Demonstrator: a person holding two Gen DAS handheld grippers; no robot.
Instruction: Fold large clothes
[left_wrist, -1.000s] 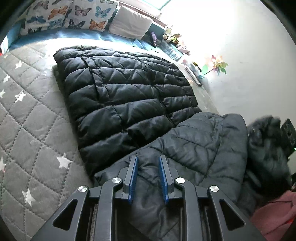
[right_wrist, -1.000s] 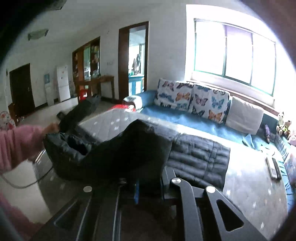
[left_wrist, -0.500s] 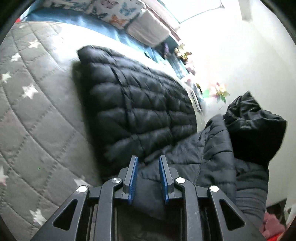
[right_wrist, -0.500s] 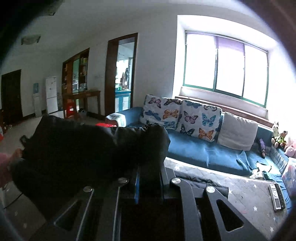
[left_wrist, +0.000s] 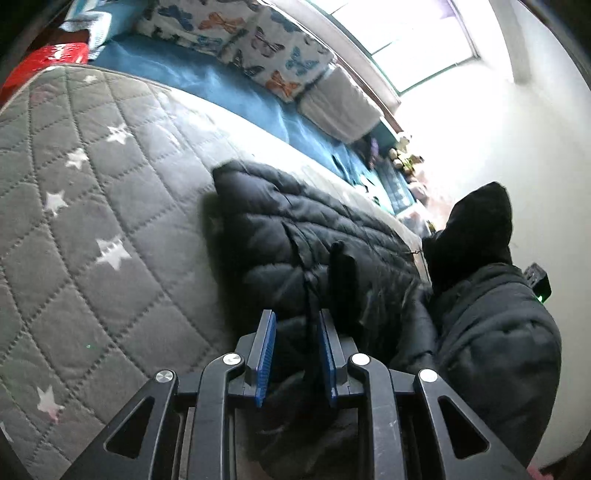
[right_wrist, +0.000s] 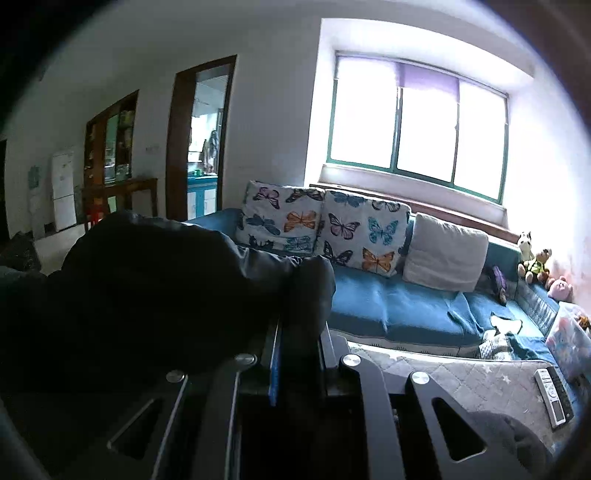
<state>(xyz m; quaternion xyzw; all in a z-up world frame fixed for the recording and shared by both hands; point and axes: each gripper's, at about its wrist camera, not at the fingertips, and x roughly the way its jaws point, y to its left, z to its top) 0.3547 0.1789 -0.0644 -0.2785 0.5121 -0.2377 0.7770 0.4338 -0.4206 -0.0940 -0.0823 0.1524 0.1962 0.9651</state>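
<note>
A black quilted puffer jacket lies partly flat on a grey star-patterned mattress. Its near part is lifted, and a dark bunched fold hangs high at the right of the left wrist view. At the bottom of that view my left gripper is shut on the jacket's near edge, with fabric running between the blue pads. In the right wrist view the jacket fills the left half as a dark mass. My right gripper is shut on a fold of it that bulges above the fingers.
A blue sofa with butterfly cushions and a grey cushion runs behind the mattress, under a window. Plush toys sit at its right end. Two remote controls lie on the mattress. A red object sits at the far left corner.
Both grippers have carried the jacket's near part up and across the flat part. The left view has rolled, and the lifted fold now stands higher at the right.
</note>
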